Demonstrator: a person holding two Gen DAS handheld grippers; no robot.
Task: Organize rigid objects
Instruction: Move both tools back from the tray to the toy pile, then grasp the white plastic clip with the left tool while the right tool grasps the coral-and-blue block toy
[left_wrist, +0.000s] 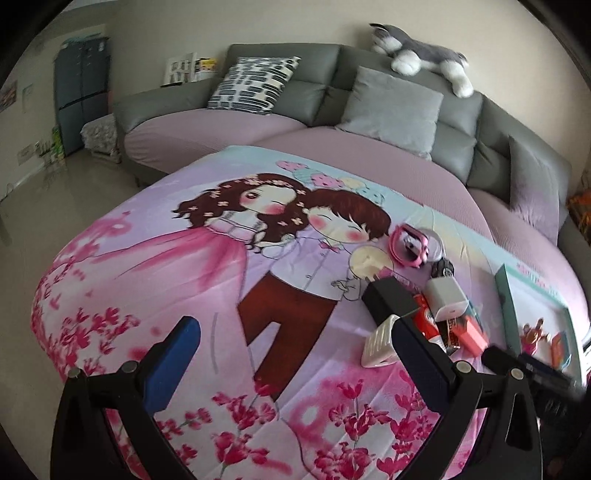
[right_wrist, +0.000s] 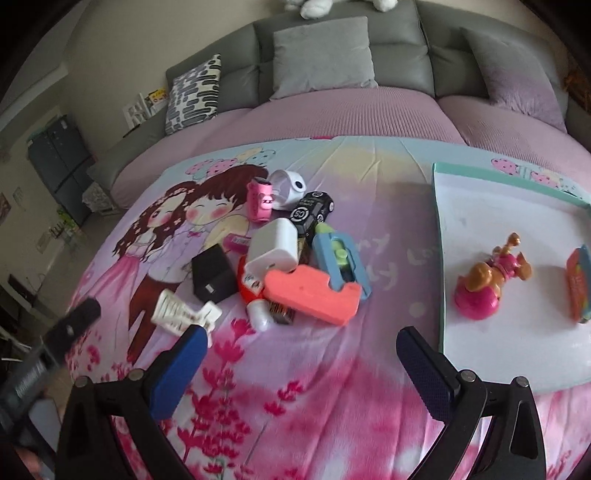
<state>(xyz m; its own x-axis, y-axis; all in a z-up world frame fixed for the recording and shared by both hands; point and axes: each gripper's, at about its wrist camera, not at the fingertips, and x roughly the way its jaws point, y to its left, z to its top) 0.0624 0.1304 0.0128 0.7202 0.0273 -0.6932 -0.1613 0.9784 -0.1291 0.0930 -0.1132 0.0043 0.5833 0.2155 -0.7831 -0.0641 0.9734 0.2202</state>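
A heap of small rigid objects lies on the cartoon-print cloth (right_wrist: 332, 369): a white charger block (right_wrist: 275, 243), a coral foam piece (right_wrist: 314, 291), a black box (right_wrist: 212, 277), a black toy car (right_wrist: 312, 212), a pink can (right_wrist: 261, 199), a blue-green item (right_wrist: 340, 258) and a white ribbed clip (right_wrist: 177, 312). A teal-rimmed white tray (right_wrist: 491, 206) to the right holds a pink-gold toy (right_wrist: 484, 284) and an orange item (right_wrist: 580, 284). My right gripper (right_wrist: 299, 373) is open and empty in front of the heap. My left gripper (left_wrist: 295, 358) is open and empty, with the heap (left_wrist: 443, 295) to its right.
A grey sofa (left_wrist: 332, 81) with a lilac seat cover and cushions runs behind the table. A plush dog (left_wrist: 417, 51) lies on its back. The floor and a dark cabinet (left_wrist: 79, 99) are at the left. The other gripper's body shows at the left edge of the right wrist view (right_wrist: 48, 354).
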